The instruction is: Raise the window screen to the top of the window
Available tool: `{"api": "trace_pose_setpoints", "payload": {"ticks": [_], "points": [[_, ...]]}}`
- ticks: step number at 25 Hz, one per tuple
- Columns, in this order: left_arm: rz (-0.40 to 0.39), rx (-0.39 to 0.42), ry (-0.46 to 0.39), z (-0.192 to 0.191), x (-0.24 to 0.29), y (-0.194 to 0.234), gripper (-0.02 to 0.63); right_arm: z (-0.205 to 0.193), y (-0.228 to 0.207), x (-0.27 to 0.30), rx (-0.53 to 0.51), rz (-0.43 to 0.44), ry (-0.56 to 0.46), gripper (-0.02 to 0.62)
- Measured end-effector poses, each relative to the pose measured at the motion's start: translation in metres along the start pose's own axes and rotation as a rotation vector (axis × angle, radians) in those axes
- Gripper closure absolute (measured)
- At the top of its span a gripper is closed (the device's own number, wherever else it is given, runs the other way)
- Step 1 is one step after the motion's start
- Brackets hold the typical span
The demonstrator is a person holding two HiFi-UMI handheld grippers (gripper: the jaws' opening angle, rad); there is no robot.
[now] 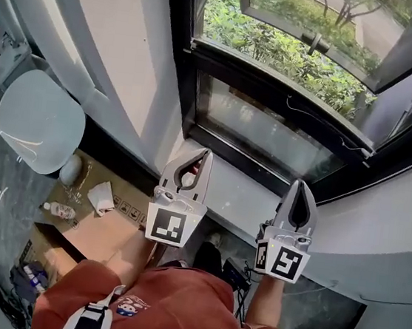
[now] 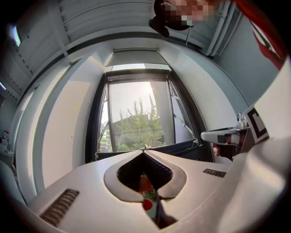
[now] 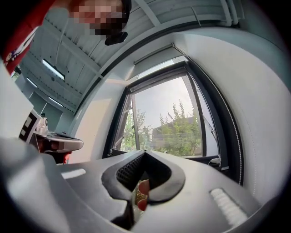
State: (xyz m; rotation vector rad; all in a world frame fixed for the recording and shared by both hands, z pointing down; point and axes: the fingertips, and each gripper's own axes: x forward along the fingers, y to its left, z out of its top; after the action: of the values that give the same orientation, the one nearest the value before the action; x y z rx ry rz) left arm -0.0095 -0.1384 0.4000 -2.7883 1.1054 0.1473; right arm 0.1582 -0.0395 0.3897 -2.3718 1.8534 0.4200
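My left gripper (image 1: 206, 154) and right gripper (image 1: 299, 185) are both pinched closed on nothing, side by side near the window (image 1: 274, 94). The window screen (image 2: 136, 113) hangs ahead of me, its bottom bar (image 2: 150, 149) low on the frame.

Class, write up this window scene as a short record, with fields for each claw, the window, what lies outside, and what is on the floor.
Left claw: shut, empty, aimed at the window, touching nothing
Right claw: shut, empty, beside the left one, also clear of the window
Window: dark frame, with a sash swung open outward
Outside: green shrubs
Floor, person's left: cardboard, plastic bottle
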Motion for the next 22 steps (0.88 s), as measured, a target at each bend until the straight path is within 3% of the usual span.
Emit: {"api": "trace_pose_setpoints", "payload": {"ticks": [13,22], "points": [[-0.098,0.026,-0.029,0.002,0.131,-0.042,0.600,-0.018,-0.099,0.062,-0.026,-0.103,-0.015,0.586],[-0.131,0.007,-0.037,-0.007,0.172,-0.030,0.600,-0.031,-0.113,0.088,-0.048,-0.146,0.002,0.586]]}}
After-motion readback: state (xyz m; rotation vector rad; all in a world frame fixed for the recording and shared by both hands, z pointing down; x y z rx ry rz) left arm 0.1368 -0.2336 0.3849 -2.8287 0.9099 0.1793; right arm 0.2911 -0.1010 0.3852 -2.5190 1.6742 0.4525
